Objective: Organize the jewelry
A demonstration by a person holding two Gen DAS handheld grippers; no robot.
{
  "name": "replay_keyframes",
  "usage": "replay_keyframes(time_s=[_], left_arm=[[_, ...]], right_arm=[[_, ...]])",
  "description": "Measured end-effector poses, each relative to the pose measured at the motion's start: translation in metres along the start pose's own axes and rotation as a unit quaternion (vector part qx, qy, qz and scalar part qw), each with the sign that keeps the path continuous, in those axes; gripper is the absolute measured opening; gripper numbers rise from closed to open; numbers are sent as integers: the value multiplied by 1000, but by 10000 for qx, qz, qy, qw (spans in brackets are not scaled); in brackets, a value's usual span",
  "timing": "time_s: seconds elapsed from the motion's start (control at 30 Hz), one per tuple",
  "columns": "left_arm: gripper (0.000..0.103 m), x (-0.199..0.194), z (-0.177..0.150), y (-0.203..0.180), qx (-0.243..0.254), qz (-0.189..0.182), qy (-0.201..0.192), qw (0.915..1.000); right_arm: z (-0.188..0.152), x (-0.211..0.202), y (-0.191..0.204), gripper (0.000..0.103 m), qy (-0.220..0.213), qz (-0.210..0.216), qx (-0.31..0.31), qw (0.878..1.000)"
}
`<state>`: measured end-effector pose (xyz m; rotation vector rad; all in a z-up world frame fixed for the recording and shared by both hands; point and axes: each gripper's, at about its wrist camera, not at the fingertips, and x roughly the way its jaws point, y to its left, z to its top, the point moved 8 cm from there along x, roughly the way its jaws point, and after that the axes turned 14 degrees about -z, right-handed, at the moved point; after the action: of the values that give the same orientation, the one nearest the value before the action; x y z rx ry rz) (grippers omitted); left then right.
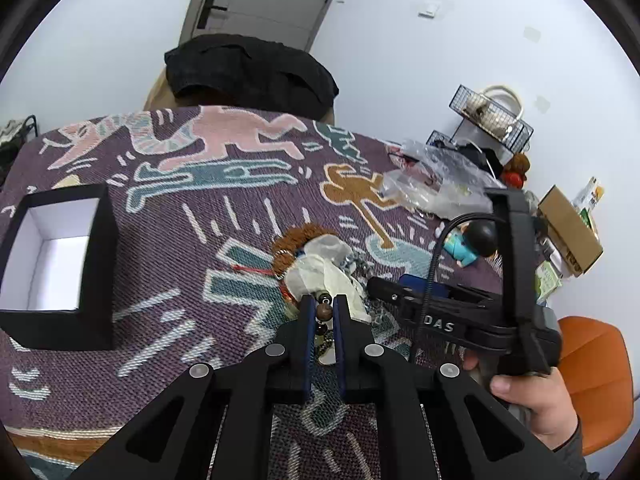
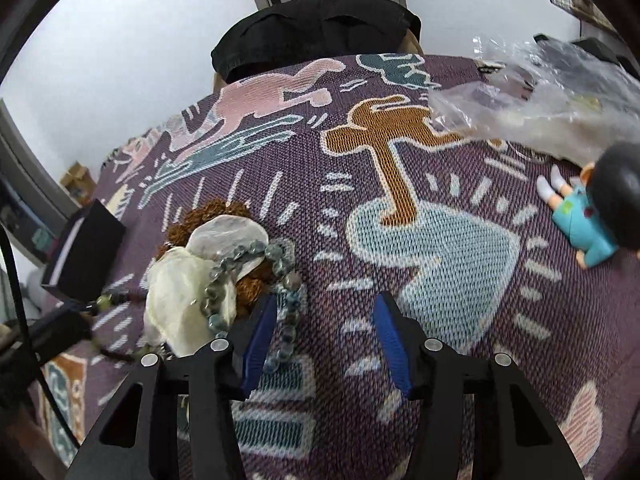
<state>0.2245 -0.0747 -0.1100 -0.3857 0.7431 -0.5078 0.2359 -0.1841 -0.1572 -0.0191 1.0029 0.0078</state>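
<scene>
Left hand-held gripper [image 1: 323, 306] clenched on one beaded strand [image 1: 322, 312]; right hand-held gripper [image 2: 325, 320] released; one black box [image 1: 60, 264]

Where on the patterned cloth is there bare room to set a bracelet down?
Free: the cloth between the jewelry heap and the doll, and the stretch between the heap and the black box. Crowded: around the heap, and the far right corner by the plastic bags.

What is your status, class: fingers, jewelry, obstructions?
Left gripper shut on brown bead strand. Right gripper open, beside grey-green bead bracelet. Nothing blocking.
</scene>
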Motion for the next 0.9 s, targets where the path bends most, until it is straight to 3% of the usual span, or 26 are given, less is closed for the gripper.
replay_keyframes(time_s=[0.17, 0.23, 0.27, 0.3, 0.4, 0.53, 0.9], left_arm=[[9, -10, 5, 3, 4, 39, -112, 9999], [9, -14, 7, 4, 11, 69, -151, 9999], [9, -16, 8, 5, 7, 87, -172, 9998], [9, -18, 10, 7, -3, 100, -194, 9998], [9, -24, 14, 10, -27, 126, -251, 9996], [9, -37, 21, 13, 20, 188, -354, 9992], [9, -77, 42, 32, -39, 416, -682, 9968]], right_arm=[[6, 8, 7, 47, -58, -367, -383, 9986], [6, 9, 10, 35, -127, -584, -601, 9964], [6, 8, 11, 19, -149, -555, -659, 9962], [6, 7, 12, 11, -122, -487, -681, 9964], [6, 1, 9, 11, -87, -183, -542, 9983], [13, -21, 6, 11, -357, 12, -396, 9986], [28, -67, 24, 11, -925, 291, -311, 9948]])
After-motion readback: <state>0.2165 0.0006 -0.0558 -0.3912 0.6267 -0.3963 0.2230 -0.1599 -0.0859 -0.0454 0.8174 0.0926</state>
